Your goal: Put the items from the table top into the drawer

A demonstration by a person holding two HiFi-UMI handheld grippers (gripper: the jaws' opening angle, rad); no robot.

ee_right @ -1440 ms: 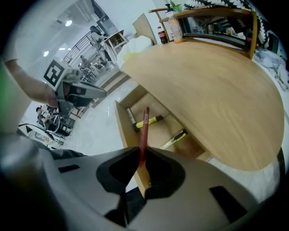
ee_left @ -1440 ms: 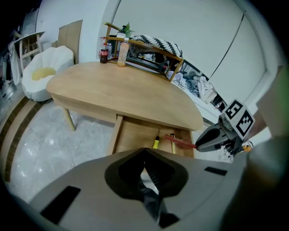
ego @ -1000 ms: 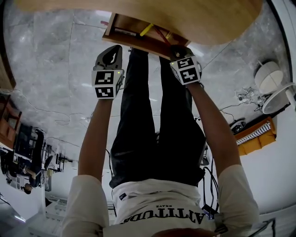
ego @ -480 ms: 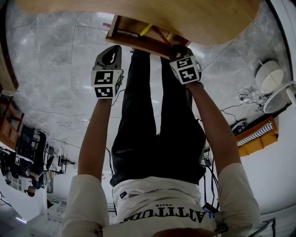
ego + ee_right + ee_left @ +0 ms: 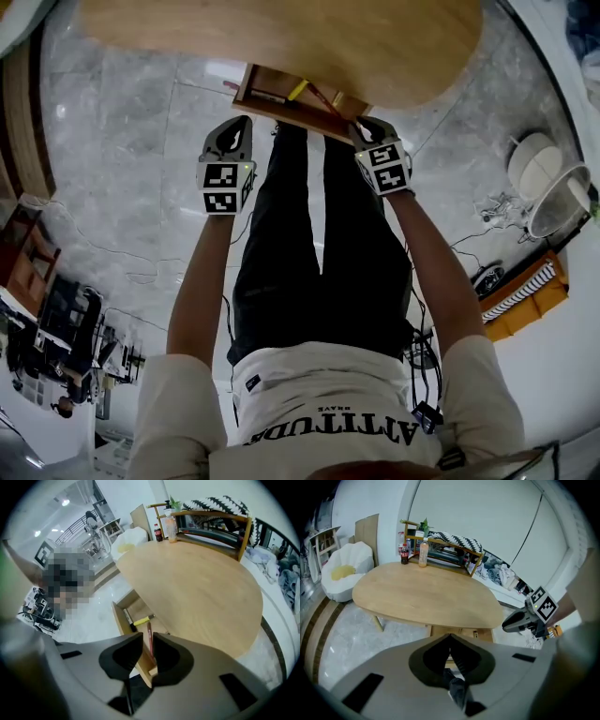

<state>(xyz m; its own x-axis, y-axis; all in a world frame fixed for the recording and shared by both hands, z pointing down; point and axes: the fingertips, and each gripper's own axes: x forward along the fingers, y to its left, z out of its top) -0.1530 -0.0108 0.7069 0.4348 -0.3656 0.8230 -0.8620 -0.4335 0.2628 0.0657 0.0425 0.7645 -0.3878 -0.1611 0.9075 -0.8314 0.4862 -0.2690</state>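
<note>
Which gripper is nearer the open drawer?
Right. The right gripper hangs just over a front corner of the drawer; the left gripper is off the drawer's other end, farther out from it.

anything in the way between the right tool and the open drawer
Nothing visible does. The right tool hangs over the open drawer, whose pulled-out part is uncovered. Only a yellow marker, a red pencil and a dark pen lie flat inside.

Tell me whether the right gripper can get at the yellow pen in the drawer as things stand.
Probably yes: the drawer is pulled open, the yellow pen lies uncovered inside, and the right gripper hangs just above with nothing between.
</note>
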